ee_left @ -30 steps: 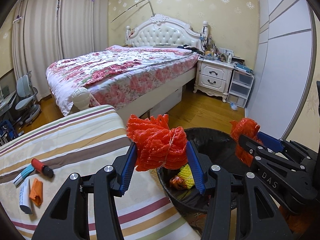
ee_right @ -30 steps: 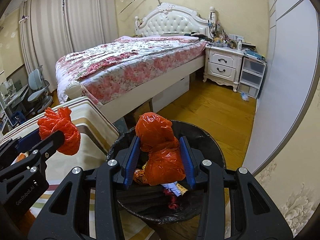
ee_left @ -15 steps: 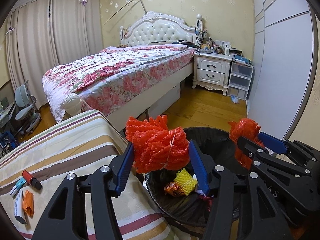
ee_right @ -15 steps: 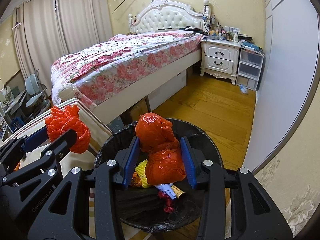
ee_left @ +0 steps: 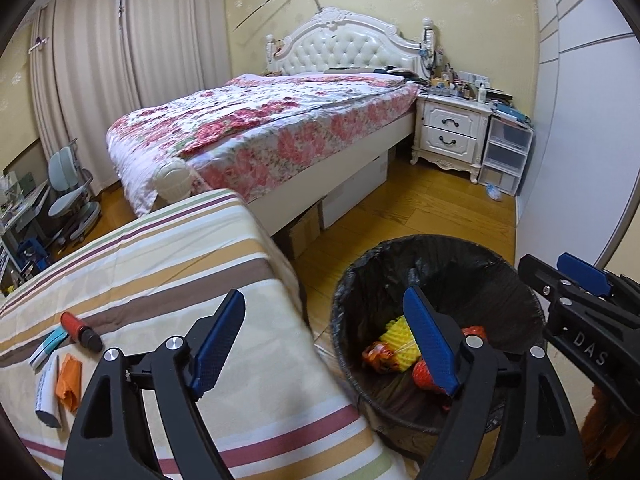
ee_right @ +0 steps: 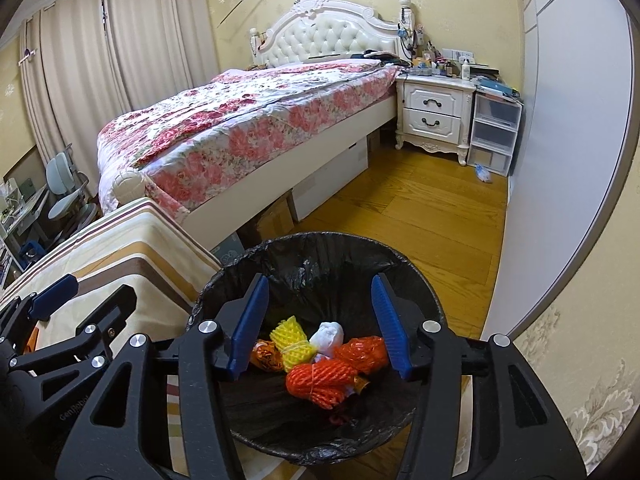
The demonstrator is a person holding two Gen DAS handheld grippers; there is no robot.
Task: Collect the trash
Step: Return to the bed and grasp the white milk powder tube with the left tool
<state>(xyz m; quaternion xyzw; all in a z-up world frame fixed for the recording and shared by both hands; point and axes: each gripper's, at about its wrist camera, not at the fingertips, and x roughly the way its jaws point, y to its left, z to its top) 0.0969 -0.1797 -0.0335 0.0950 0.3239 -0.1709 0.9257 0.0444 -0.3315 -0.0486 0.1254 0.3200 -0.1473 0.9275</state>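
Left gripper and right gripper fingers opening, empty, above bin.

A large bed with a flowered cover and a white padded headboard stands against the yellow wall. Beside it is a white nightstand with two drawers, then clear plastic drawers. Beige curtains hang at left, near a grey chair. The floor is wooden.
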